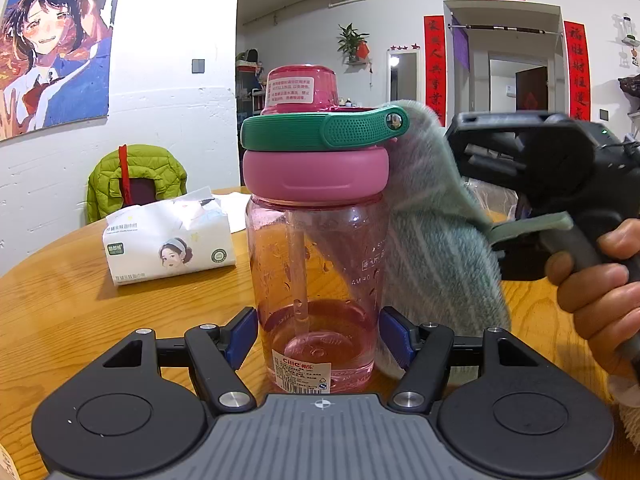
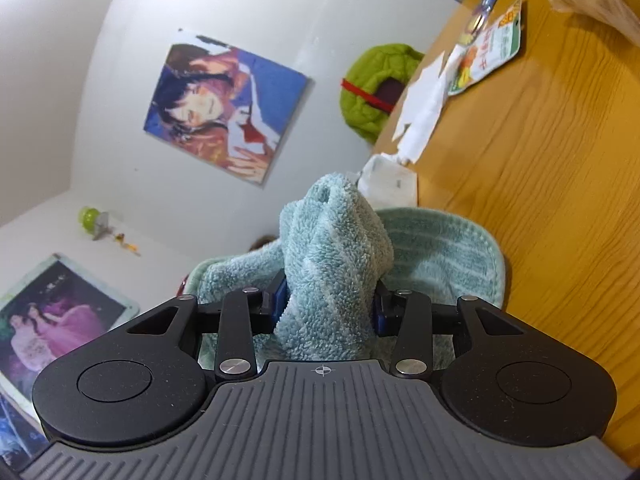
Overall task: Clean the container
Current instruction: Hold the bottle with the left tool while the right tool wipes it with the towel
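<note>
Left tongs [image 1: 319, 338] clamping bottle [image 1: 316, 264], right tongs [image 2: 329, 308] pinching towel [image 2: 336, 256]

A home: wall poster [image 1: 56, 52], door couplets [image 1: 435, 66], wooden table [image 1: 80, 300].

We read "Cille" in red on the barcode sticker [image 1: 301, 372] low on the pink bottle [image 1: 316, 264]. Bottle's side markings, tissue pack [image 1: 168, 240] print and red door banners [image 1: 435, 64]: illegible.
</note>
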The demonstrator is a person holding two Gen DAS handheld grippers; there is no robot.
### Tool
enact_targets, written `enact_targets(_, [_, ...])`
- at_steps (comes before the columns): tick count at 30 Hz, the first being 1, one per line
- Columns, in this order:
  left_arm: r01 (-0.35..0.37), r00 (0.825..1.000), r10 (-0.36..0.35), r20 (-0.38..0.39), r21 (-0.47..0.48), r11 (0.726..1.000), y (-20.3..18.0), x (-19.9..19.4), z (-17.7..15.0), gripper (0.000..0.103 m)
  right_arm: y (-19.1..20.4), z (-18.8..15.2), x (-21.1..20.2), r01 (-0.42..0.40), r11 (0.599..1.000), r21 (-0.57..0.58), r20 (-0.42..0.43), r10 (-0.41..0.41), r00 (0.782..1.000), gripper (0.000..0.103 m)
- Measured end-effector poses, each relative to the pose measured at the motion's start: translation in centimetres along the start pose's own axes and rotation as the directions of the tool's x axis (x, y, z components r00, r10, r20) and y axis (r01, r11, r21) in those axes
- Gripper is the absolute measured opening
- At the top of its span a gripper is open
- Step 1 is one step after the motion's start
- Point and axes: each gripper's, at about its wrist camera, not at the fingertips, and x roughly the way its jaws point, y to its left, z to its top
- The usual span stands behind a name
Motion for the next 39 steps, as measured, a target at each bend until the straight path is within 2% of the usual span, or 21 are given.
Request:
enact_targets(3, [-0.002, 1.000, 0.002, 0.000, 0.003, 1.000, 0.0, 0.0, 0.0, 0.064, -0.9, 0.2, 0.5, 0.035, 0.998, 0.045, -0.023, -0.034, 0.999, 0.046])
enact_targets(10, [-0.001, 1.000, 0.001, -0.006, -0.011, 1.000, 0.1, 0.0, 0.1, 0.064, -0.7, 0.1, 1.5, 0.170, 0.985, -0.037, -0.037, -0.171, 0.985, 0.046])
enact_targets(13, [-0.018, 1.000, 0.018, -0.007, -0.059, 0.998, 0.0, -0.8, 0.3, 0.080, -0.6, 0.0, 1.9, 0.225, 0.972, -0.073, -0.039, -0.229, 0.973, 0.046])
enact_targets(18, [-0.074, 0.997, 0.073, -0.023, -0.036, 0.997, -1.4, -1.4, 0.0, 0.079, -0.2, 0.5, 1.2, 0.186, 0.978, -0.090, 0.056, -0.182, 0.982, 0.046])
enact_targets(21, [-0.051, 0.998, 0.051, -0.028, -0.014, 0.999, -1.8, -1.0, -0.3, 0.075, -0.6, 0.8, 1.8, 0.150, 0.986, -0.068, 0.035, -0.148, 0.988, 0.047])
enact_targets(23, [-0.040, 0.999, 0.040, -0.009, 0.002, 0.999, -1.8, -0.9, -0.2, 0.073, -1.0, 0.8, 2.4, 0.114, 0.993, -0.038, -0.030, -0.115, 0.993, 0.047])
enact_targets(26, [-0.048, 0.999, 0.048, 0.001, 0.008, 0.999, -1.3, -0.5, -0.2, 0.072, -0.7, 0.6, 2.3, 0.137, 0.989, -0.052, -0.048, -0.140, 0.989, 0.046])
enact_targets(31, [0.024, 1.000, -0.024, 0.008, -0.055, 0.998, 0.6, 0.1, 0.2, 0.070, -0.1, 0.2, 2.1, 0.178, 0.981, -0.078, -0.073, -0.184, 0.980, 0.047])
enact_targets(35, [0.003, 1.000, -0.003, 0.017, -0.002, 1.000, -0.4, 0.0, -0.1, 0.070, 0.1, -0.1, 1.9, 0.204, 0.975, -0.092, -0.089, -0.212, 0.973, 0.047])
enact_targets(36, [0.004, 1.000, -0.004, 0.018, -0.004, 1.000, -0.4, -0.1, -0.2, 0.070, 0.1, 0.0, 1.7, 0.191, 0.978, -0.085, -0.081, -0.197, 0.977, 0.046])
enact_targets(39, [0.017, 1.000, -0.017, 0.016, -0.018, 1.000, -0.1, -0.1, -0.1, 0.070, 0.7, 0.3, 0.1, 0.033, 0.998, -0.056, -0.009, -0.034, 0.999, 0.046])
